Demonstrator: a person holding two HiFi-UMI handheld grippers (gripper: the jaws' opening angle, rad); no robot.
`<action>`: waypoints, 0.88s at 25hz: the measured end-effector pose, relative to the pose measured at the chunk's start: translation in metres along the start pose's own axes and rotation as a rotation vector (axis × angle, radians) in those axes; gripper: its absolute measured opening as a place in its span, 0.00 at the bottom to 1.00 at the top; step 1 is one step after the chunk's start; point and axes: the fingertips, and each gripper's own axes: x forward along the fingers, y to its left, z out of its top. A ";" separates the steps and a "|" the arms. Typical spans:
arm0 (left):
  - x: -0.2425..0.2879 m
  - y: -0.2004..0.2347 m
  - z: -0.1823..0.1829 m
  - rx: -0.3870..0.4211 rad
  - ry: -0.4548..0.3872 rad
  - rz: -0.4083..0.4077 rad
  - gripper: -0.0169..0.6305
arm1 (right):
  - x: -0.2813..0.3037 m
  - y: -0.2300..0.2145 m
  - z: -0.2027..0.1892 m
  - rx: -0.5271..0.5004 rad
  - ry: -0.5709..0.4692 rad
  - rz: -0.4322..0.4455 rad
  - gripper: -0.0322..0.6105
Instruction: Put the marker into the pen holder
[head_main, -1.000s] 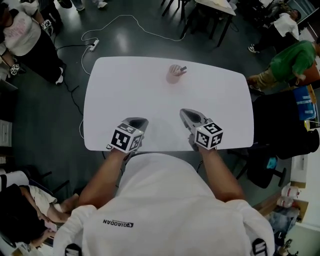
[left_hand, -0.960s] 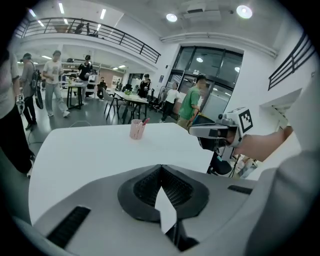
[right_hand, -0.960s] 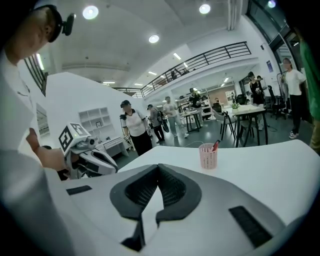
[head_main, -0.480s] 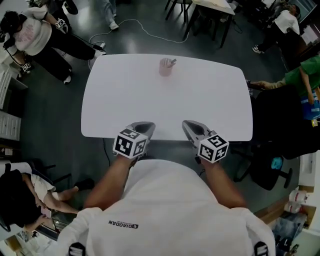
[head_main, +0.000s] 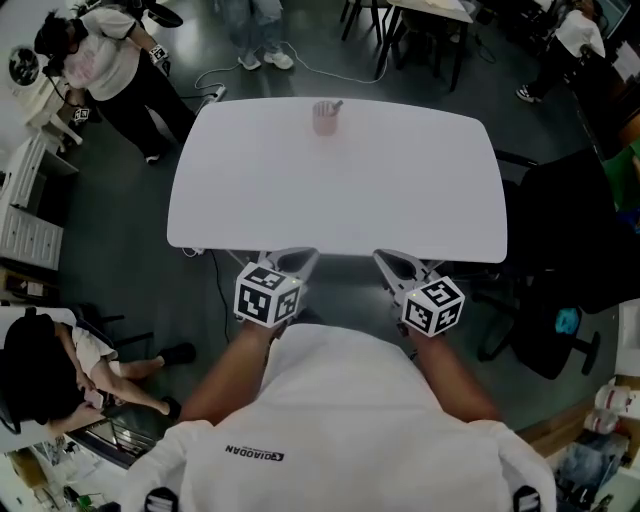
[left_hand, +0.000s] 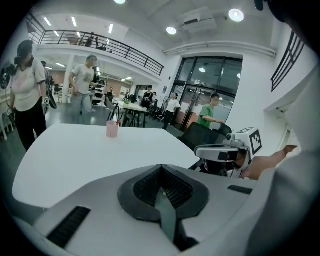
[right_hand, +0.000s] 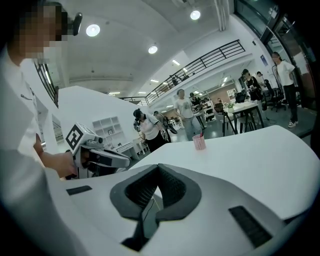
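Marker (head_main: 336, 104) stands in the pink pen holder (head_main: 324, 120) with its dark end poking above the rim and tilted to the right. The two sit near the far edge of the white worktop (head_main: 340, 190), about halfway across it.

At the far left, on the dark floor (head_main: 120, 200), a standing person (head_main: 112, 62) in a pale top and black trousers is just off the worktop's far left corner. A seated person (head_main: 45, 375) shows at the near left.

The left tongs (head_main: 300, 258) are held left of centre, with their tips at the near edge of the worktop and their left cube (head_main: 266, 294) closer to the wearer. In the left gripper view these tongs (left_hand: 161, 175) are closed — the ribbed dark pads meet and nothing lies between them. Beyond them the pen holder (left_hand: 112, 129) shows small at the far side, well apart from the tips.

The right tongs (head_main: 392, 260) are right of centre, also at the near edge, with the right cube (head_main: 433, 305) behind them. In the right gripper view the right tongs (right_hand: 159, 186) are likewise shut and empty, their pads pressed together. The pen holder (right_hand: 199, 143) stands far off across the bare white surface, with the marker (right_hand: 201, 135) rising from it.

At the far right a black office chair (head_main: 565, 230) stands beside the worktop's right edge.
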 end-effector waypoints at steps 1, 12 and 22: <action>-0.001 -0.007 -0.002 -0.001 0.002 0.002 0.07 | -0.007 0.000 -0.002 0.002 0.000 0.001 0.08; 0.004 -0.040 -0.005 0.075 0.053 0.018 0.07 | -0.040 0.002 -0.008 0.013 -0.046 0.003 0.08; -0.007 -0.043 0.000 0.080 0.035 0.016 0.07 | -0.041 0.014 -0.006 -0.010 -0.047 -0.015 0.08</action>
